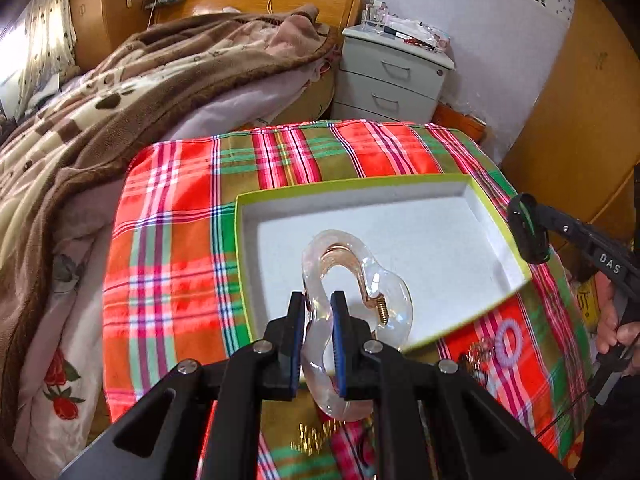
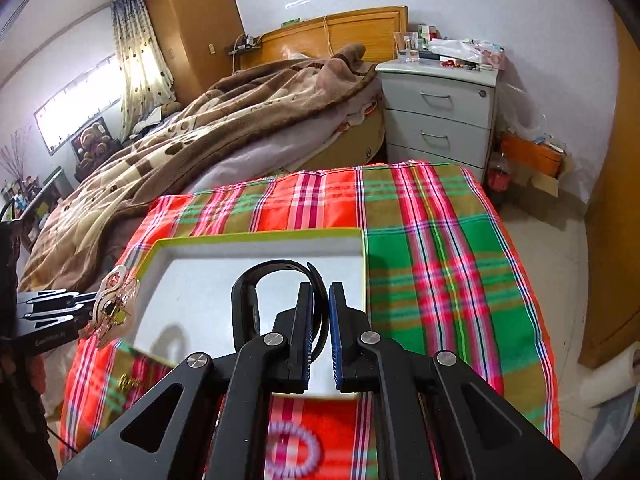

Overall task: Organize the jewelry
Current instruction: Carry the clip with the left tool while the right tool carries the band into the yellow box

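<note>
My left gripper [image 1: 318, 300] is shut on a clear plastic hair claw clip [image 1: 352, 276] with a gold spring, held above the near part of a shallow box [image 1: 440, 184] with a green rim and a white inside. In the right wrist view the clip [image 2: 114, 304] and the left gripper show at the left edge of the box [image 2: 256, 238]. My right gripper [image 2: 320, 292] is shut on a black band [image 2: 276, 272] looped over the box. In the left wrist view the band [image 1: 528, 228] hangs at the box's right rim.
The box lies on a red and green plaid cloth [image 1: 180, 248]. On the cloth near the front lie a lilac spiral hair tie [image 2: 294, 448], gold jewelry [image 1: 316, 436] and a small gold piece [image 2: 128, 382]. A bed with a brown blanket [image 1: 120, 92] and a grey nightstand [image 1: 392, 80] stand behind.
</note>
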The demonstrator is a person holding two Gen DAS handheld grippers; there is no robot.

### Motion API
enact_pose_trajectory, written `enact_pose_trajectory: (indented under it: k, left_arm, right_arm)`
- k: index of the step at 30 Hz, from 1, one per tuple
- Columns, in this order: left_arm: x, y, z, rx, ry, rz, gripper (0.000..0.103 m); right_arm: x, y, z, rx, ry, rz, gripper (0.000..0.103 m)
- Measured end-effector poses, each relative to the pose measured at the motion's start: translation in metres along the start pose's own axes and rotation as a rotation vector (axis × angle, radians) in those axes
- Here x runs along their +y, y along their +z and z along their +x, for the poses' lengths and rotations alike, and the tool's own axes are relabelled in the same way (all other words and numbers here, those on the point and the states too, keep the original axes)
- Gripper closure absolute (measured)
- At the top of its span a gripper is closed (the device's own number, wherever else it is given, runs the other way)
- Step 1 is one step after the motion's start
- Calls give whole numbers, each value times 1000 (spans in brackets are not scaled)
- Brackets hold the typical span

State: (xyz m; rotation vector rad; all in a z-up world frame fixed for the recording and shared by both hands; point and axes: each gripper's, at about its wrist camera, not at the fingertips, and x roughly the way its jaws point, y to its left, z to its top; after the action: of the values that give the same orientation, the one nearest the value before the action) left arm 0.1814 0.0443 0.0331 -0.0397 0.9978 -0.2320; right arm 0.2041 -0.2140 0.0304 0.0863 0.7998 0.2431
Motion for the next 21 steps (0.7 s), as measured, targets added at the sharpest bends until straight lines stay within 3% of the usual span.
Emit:
enact_pose_trajectory:
  k: [9, 21]
  left_arm:
    - [5, 20, 40, 39, 30, -16, 89]
    - [16, 34, 70, 65, 55, -59, 89]
  right_arm:
    - [-7, 14, 48, 69, -25, 22, 95]
    - [-1, 17, 78, 113, -86, -32, 95]
